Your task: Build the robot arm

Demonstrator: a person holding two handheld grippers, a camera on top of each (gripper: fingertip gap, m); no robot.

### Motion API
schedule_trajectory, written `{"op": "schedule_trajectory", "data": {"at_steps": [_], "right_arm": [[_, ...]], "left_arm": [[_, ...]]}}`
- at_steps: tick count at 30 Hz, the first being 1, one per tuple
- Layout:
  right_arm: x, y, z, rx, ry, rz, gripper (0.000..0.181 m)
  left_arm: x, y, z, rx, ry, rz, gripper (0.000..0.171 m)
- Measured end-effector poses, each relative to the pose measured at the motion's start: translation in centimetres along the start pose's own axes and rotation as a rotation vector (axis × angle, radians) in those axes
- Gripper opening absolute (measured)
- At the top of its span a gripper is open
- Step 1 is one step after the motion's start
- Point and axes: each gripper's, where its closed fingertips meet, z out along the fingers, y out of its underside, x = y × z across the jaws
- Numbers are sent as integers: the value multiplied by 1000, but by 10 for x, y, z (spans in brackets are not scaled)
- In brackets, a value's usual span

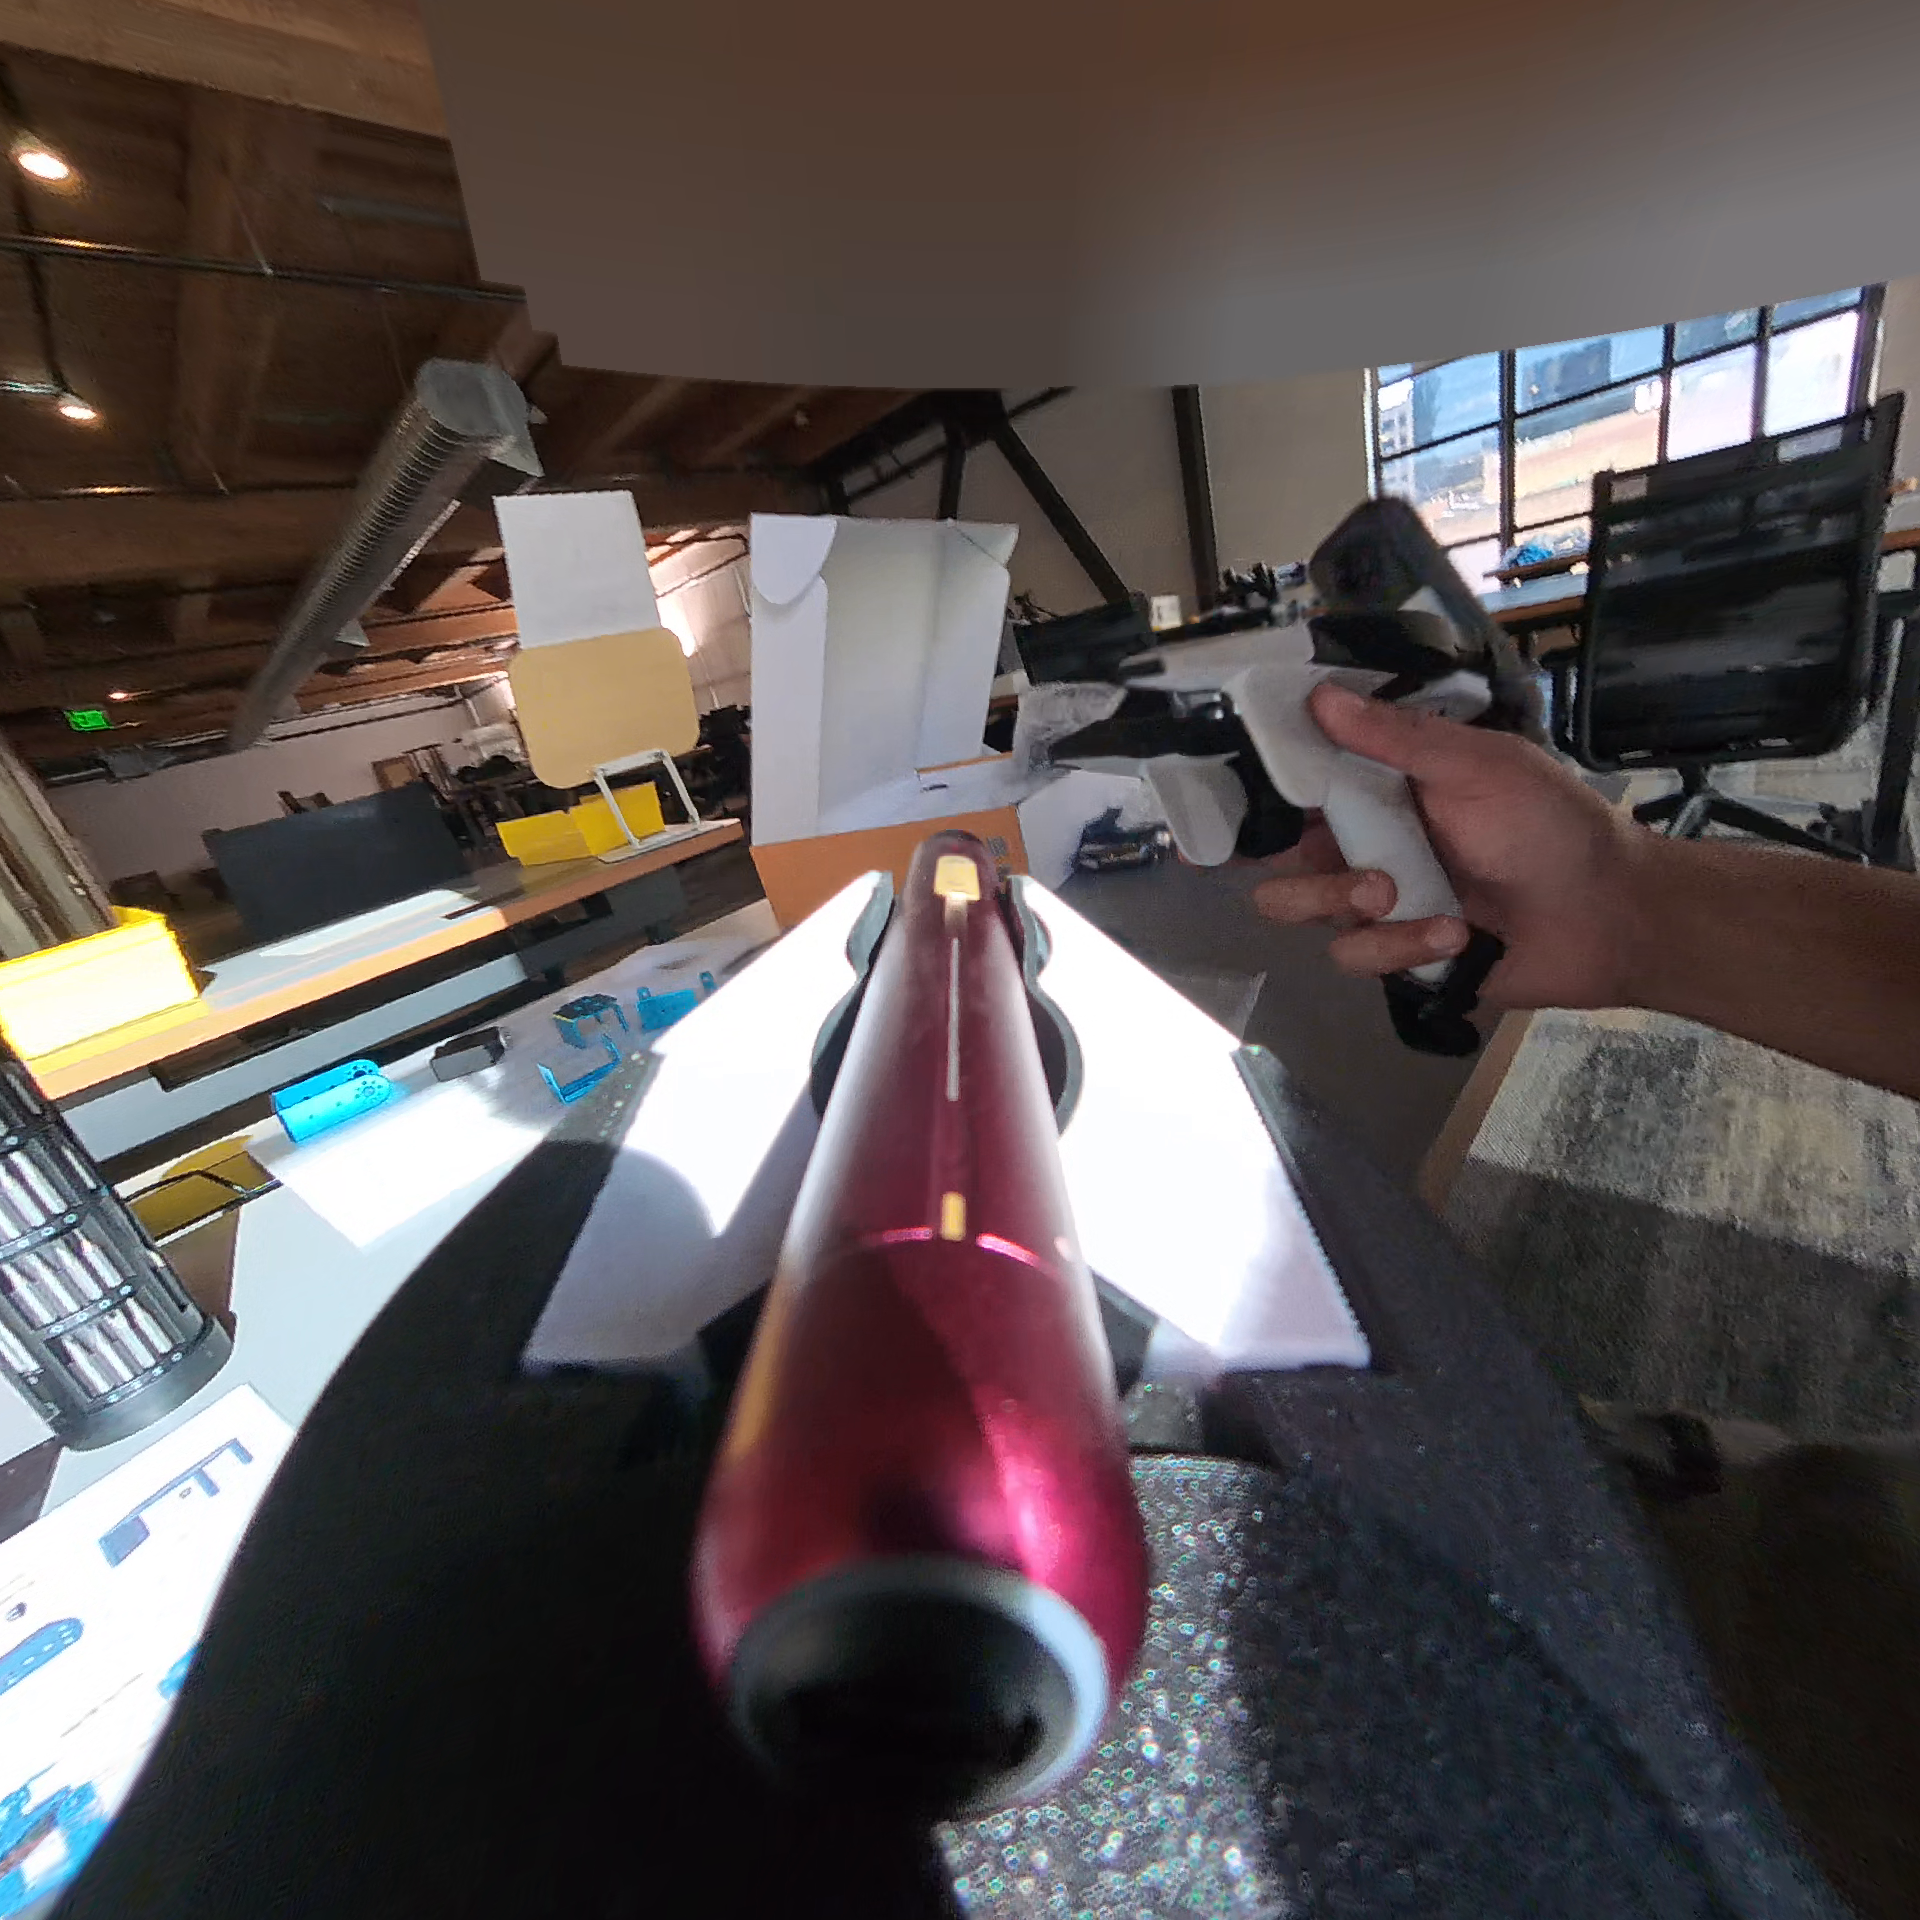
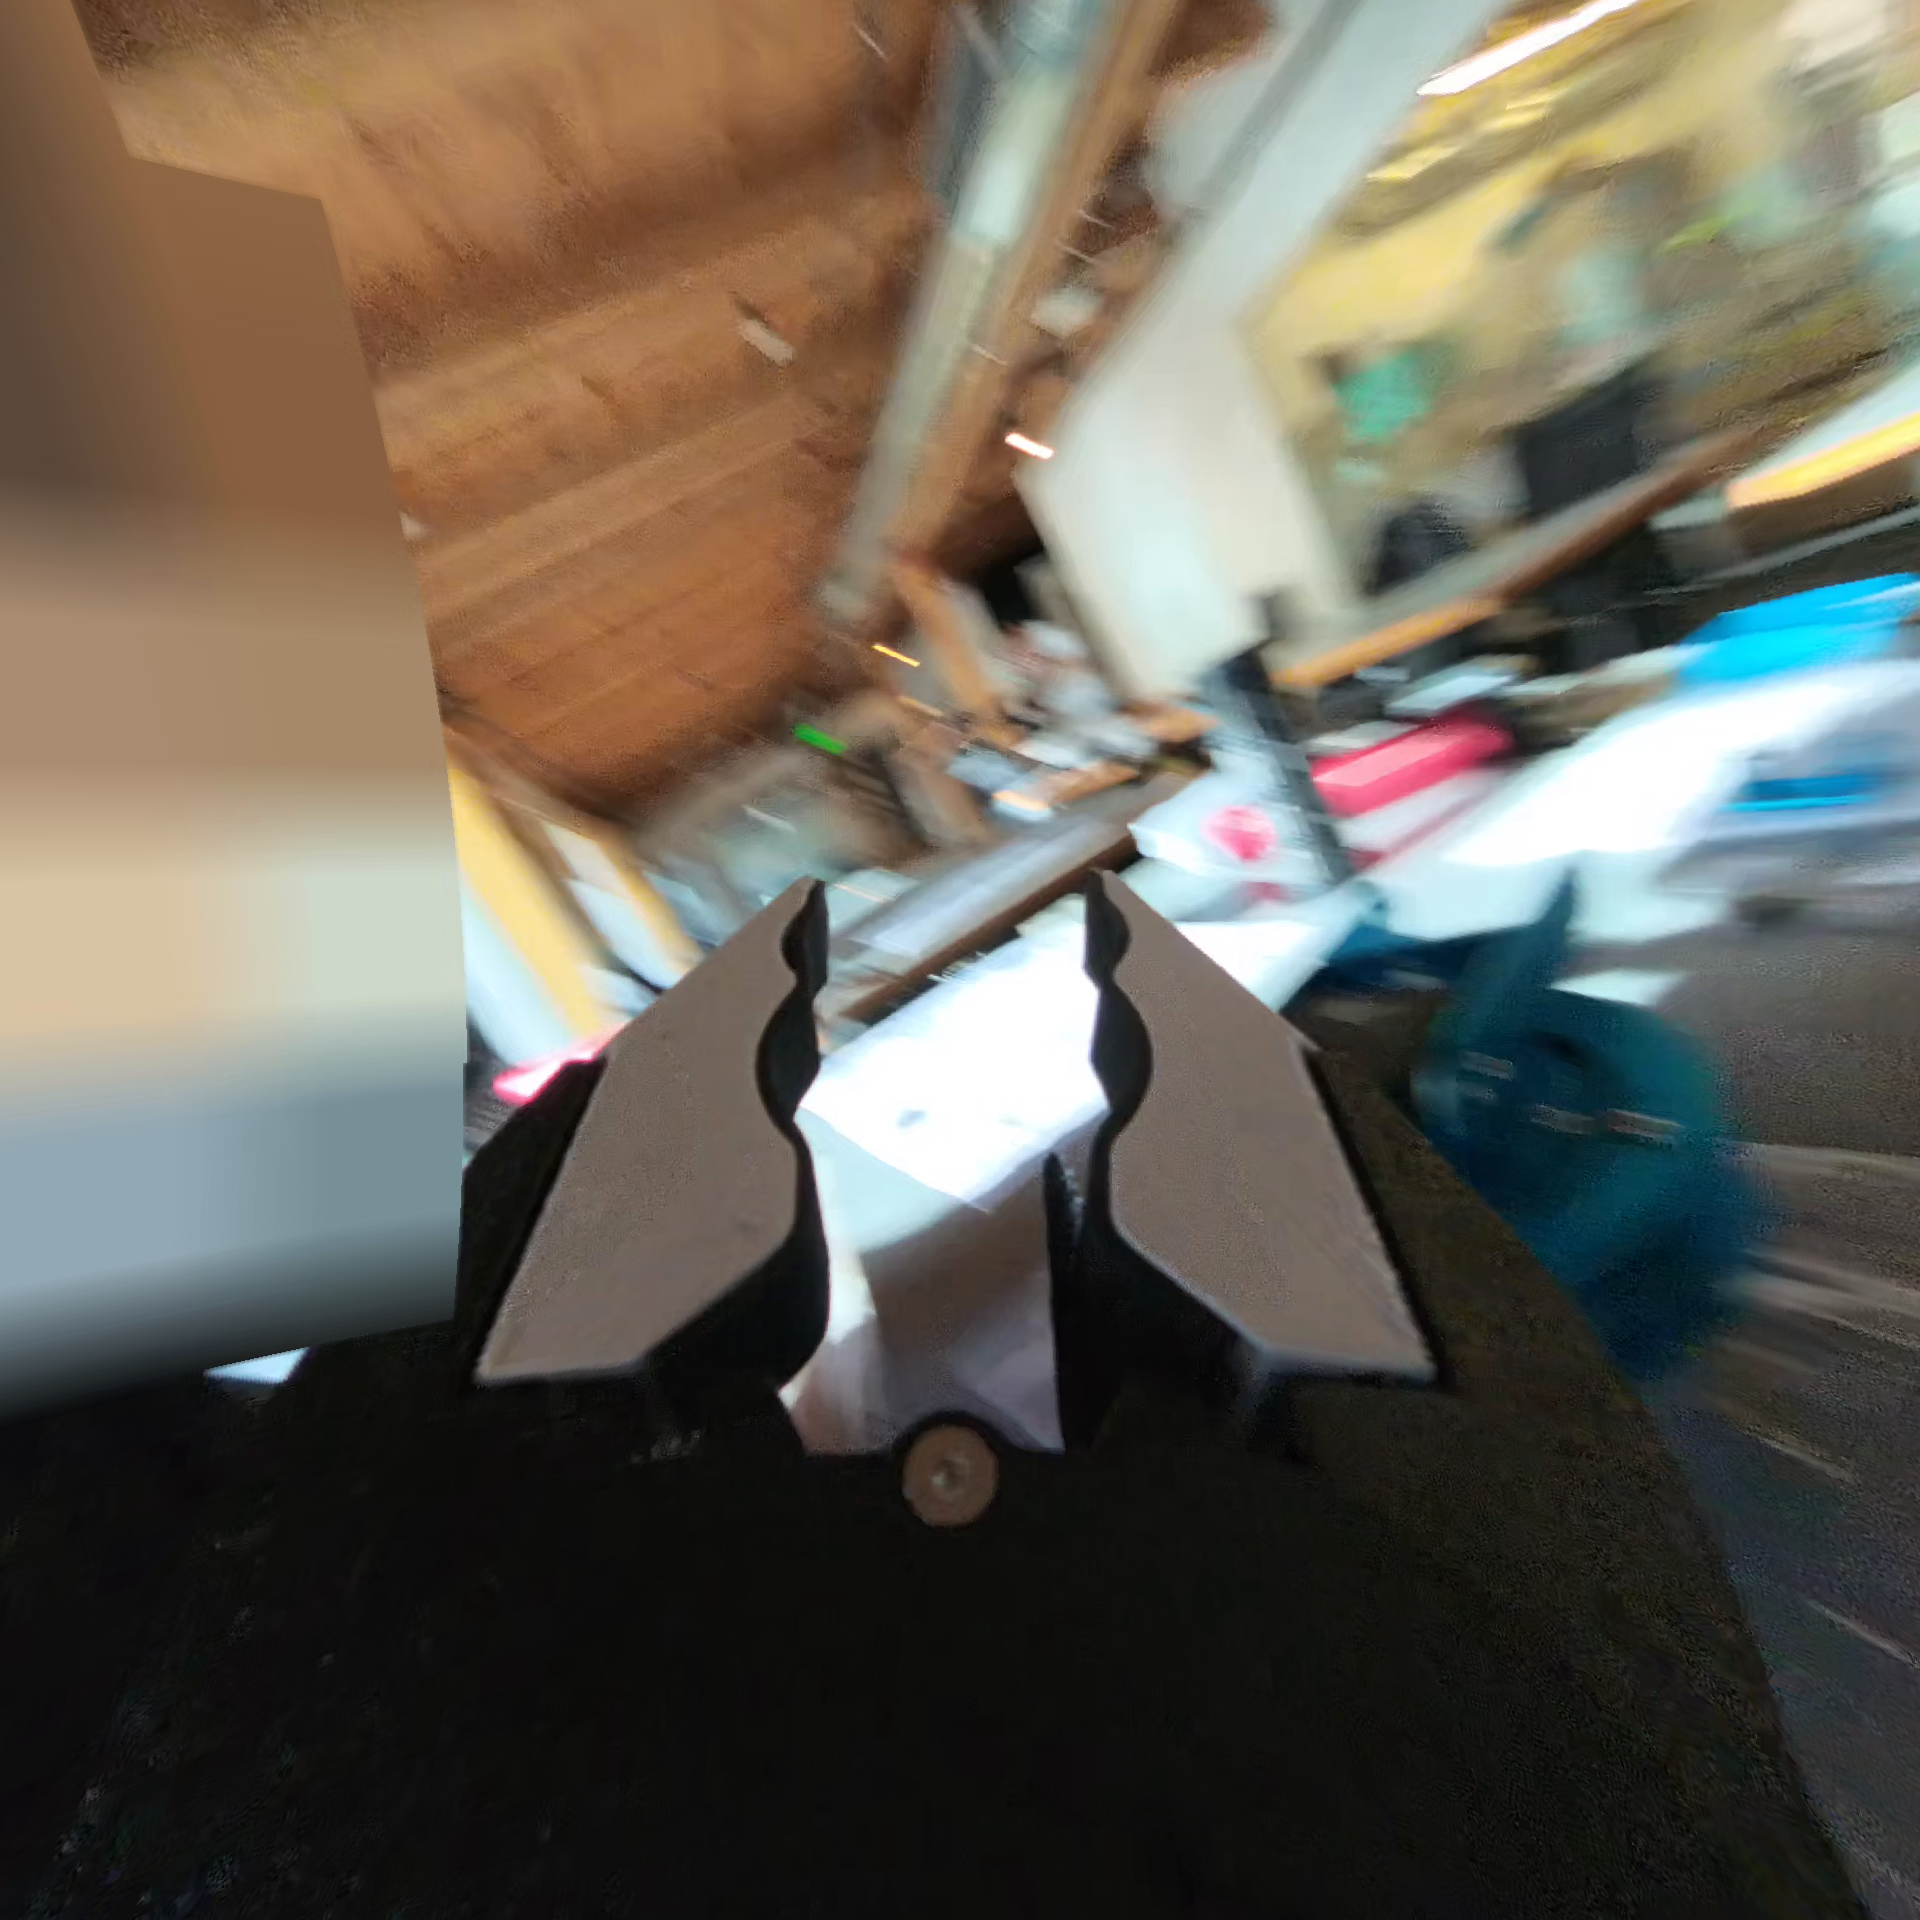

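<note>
**Red tool in my left grip, right fingers empty**

Red cylindrical tool (image 1: pixel 935 1299): clamped between my left gripper's (image 1: pixel 951 904) white fingers (image 1: pixel 1164 1143), above the worktop (image 1: pixel 343 1278). Long axis runs along the fingers, black end toward the camera, far tip toward an open white box (image 1: pixel 873 665). My right gripper (image 2: pixel 956 914) is spread, holding nothing, aloft. Blue brackets (image 1: pixel 582 1049) lie untouched.

Loft workshop-office: exposed timber ceiling (image 1: pixel 260 260), long workbenches (image 1: pixel 416 914), blue metal brackets (image 1: pixel 582 1070), mesh office chair (image 1: pixel 1735 623).
</note>
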Motion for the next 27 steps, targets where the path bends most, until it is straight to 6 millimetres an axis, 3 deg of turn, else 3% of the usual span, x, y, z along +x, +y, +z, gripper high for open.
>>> {"op": "schedule_trajectory", "data": {"at_steps": [2,4,7,12,18,21,27], "right_arm": [[30,17,-6,-129,245,-256,55],[47,30,-6,-229,398,-444,65],[67,49,2,-349,543,-589,70],[82,49,12,-362,624,-631,74],[101,51,7,-405,694,-595,79],[99,59,9,-433,631,-530,64],[99,59,7,-423,645,-566,61]], "left_arm": [[0,9,5,-39,48,29,20],[-1,17,11,-68,90,66,20],[-2,26,23,-84,153,100,20],[-5,37,41,-94,232,111,20],[-9,52,54,-106,296,83,21],[-12,56,60,-107,308,71,21],[-12,61,64,-108,335,52,21]]}}
